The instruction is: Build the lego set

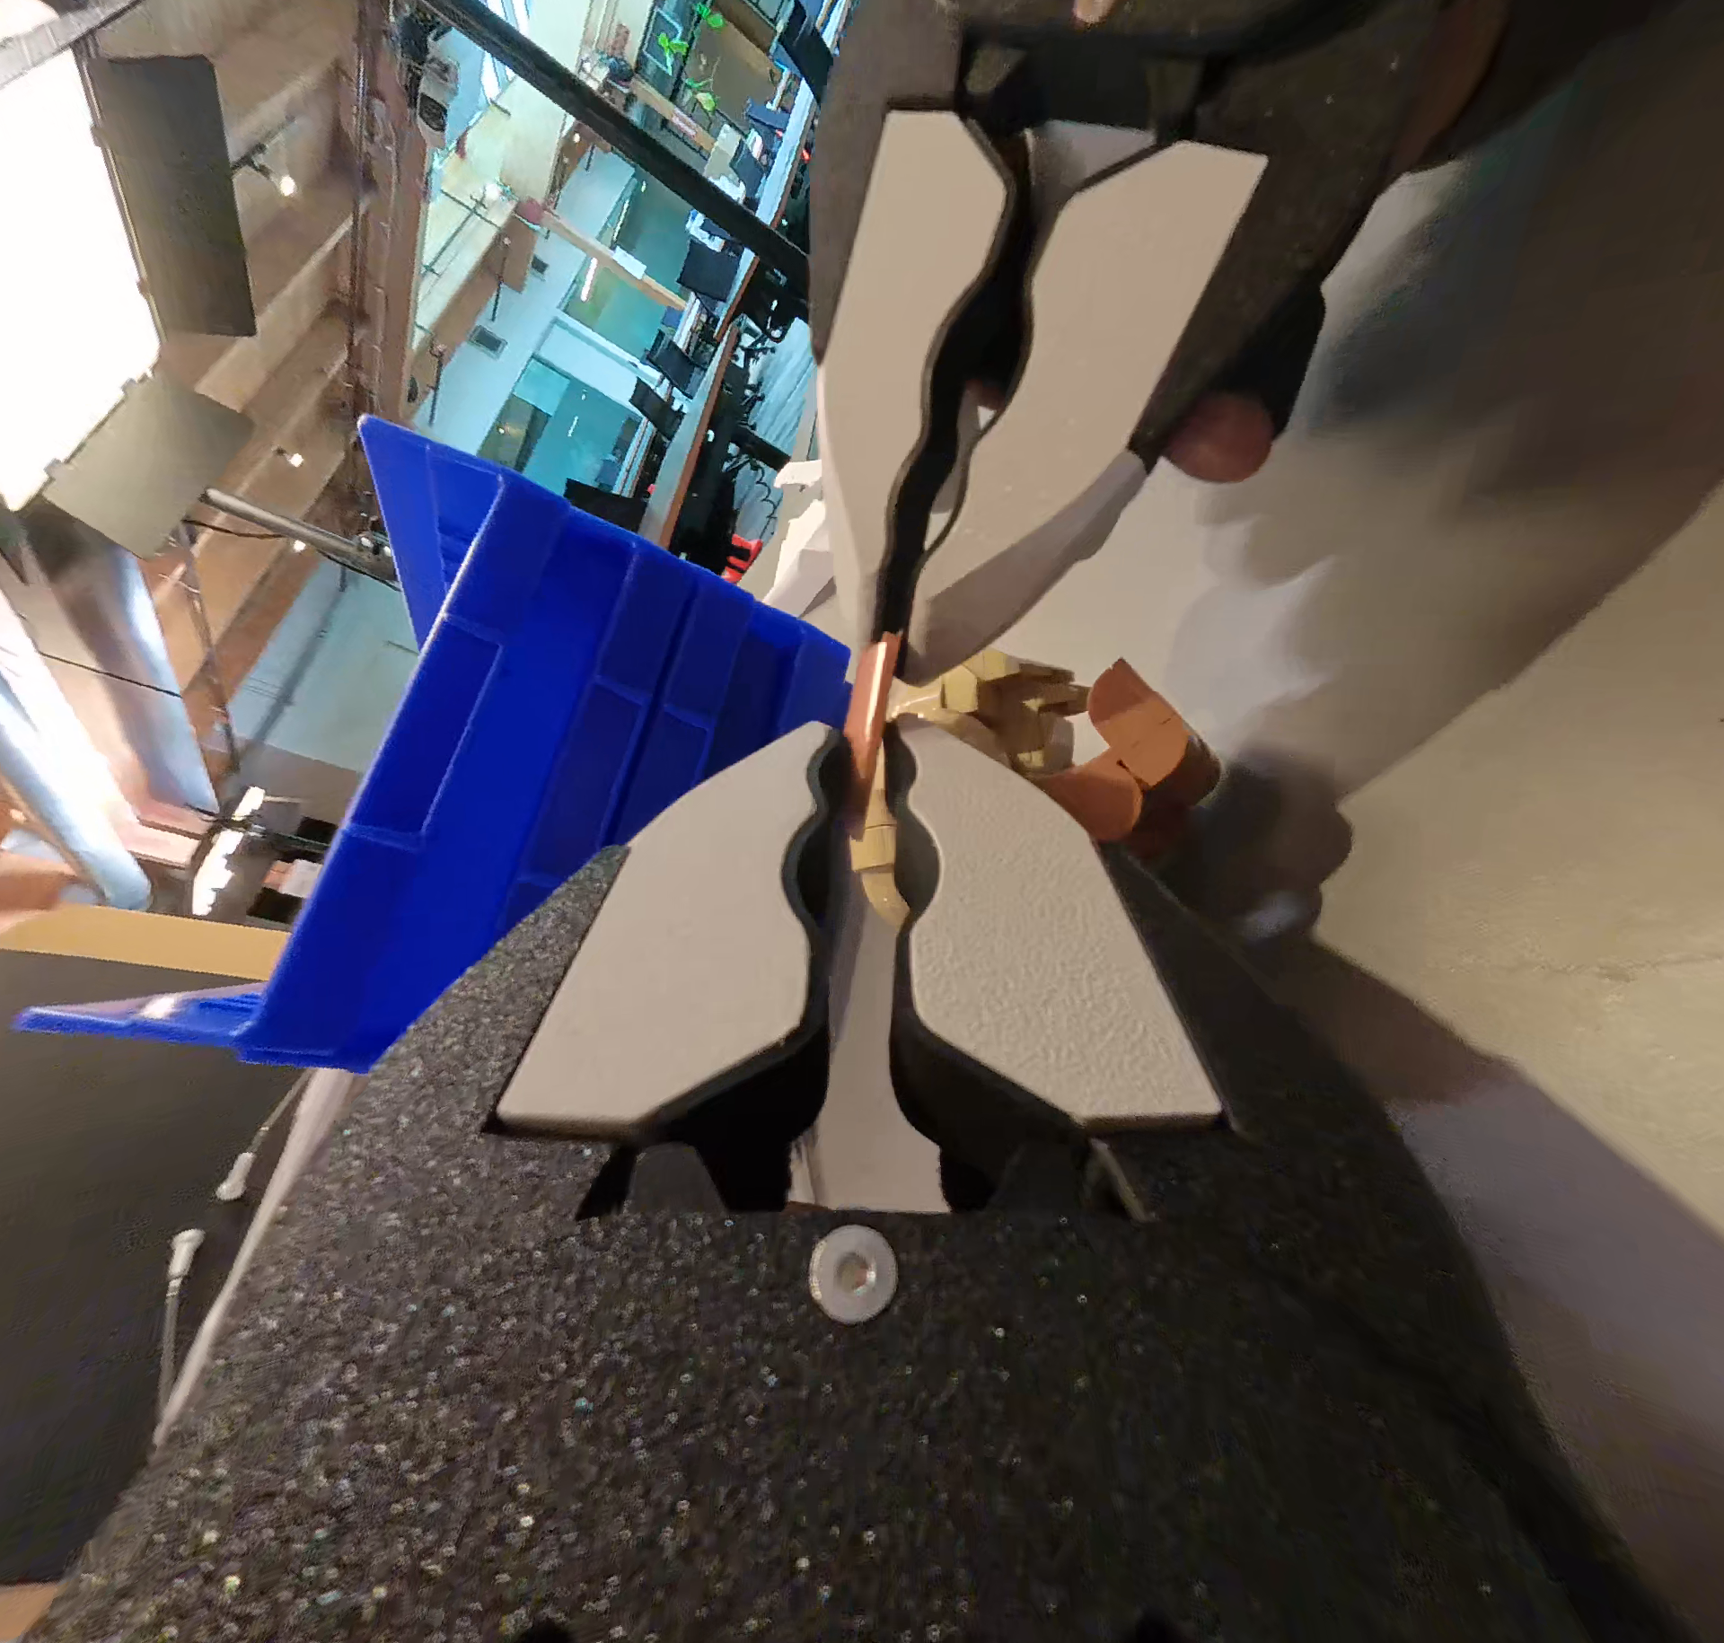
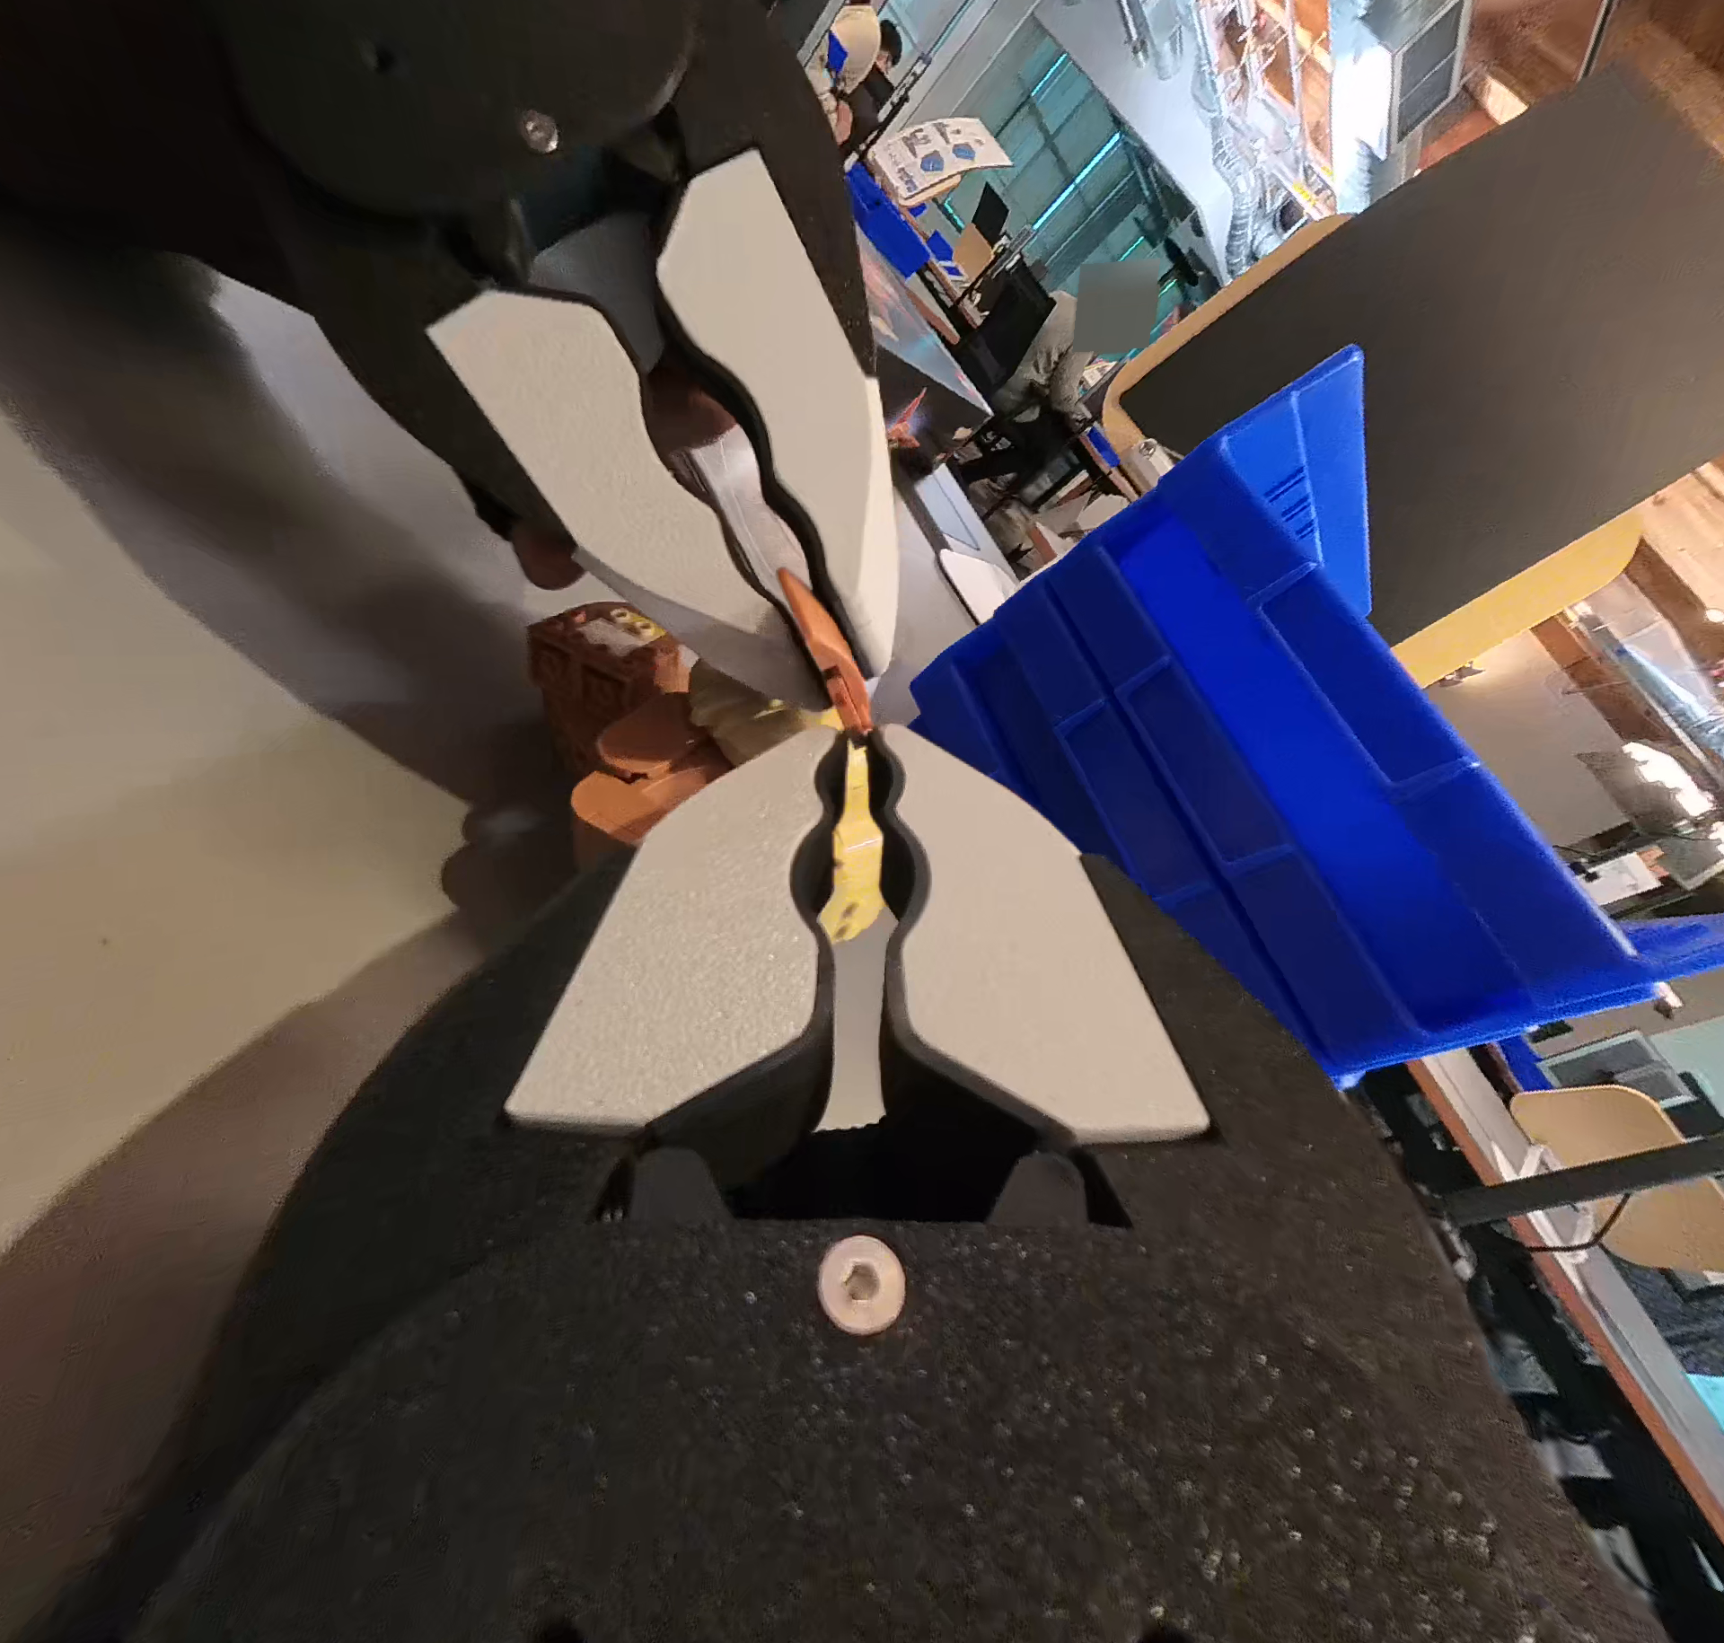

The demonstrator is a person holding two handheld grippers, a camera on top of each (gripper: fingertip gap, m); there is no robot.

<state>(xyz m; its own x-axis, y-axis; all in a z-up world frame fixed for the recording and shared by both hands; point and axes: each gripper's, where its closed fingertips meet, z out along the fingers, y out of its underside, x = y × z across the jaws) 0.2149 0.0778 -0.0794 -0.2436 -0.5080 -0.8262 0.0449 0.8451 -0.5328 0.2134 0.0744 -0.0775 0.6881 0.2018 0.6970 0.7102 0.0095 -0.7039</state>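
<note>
The left tool (image 1: 872,745) pinched a tan lego piece (image 1: 875,861), mostly hidden between its fingers. The right tool (image 2: 854,740) gripped a thin brown plate (image 1: 872,703). A blue bin (image 1: 560,740) stood beside them, its inside unseen.

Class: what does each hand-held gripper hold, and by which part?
Left hand-held gripper: thin brown Lego plate, pinched at one end. Right hand-held gripper: tan-yellow Lego piece, across its thin sides.

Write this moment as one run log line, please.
left gripper: shut on brown plate | right gripper: shut, jaws at plate end | partial model: on table behind | blue bin: beside model
</note>
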